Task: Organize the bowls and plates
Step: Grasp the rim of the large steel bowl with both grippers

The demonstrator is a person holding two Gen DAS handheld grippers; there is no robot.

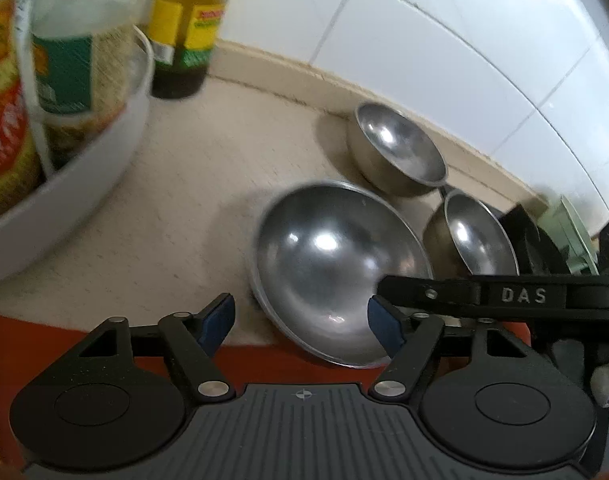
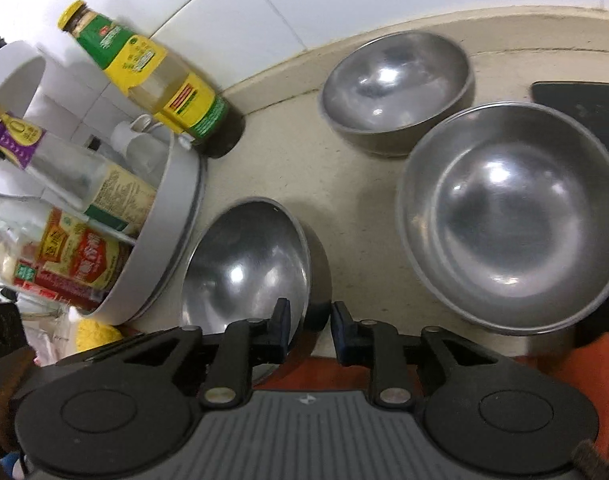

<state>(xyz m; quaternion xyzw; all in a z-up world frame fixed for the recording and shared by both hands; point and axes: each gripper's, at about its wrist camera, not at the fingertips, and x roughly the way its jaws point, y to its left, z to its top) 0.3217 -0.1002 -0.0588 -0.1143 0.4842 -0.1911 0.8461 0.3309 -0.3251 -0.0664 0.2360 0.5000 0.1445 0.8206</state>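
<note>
Right wrist view shows the right gripper [image 2: 310, 330] nearly closed on the rim of the tilted shiny steel bowl [image 2: 244, 268], lifting it beside the round white condiment rack [image 2: 172, 240]. The left gripper [image 1: 300, 320] is half open and holds nothing. I judge the next move is nesting this bowl into the wide steel bowl [image 2: 512, 220], keeping its rim level.
</note>
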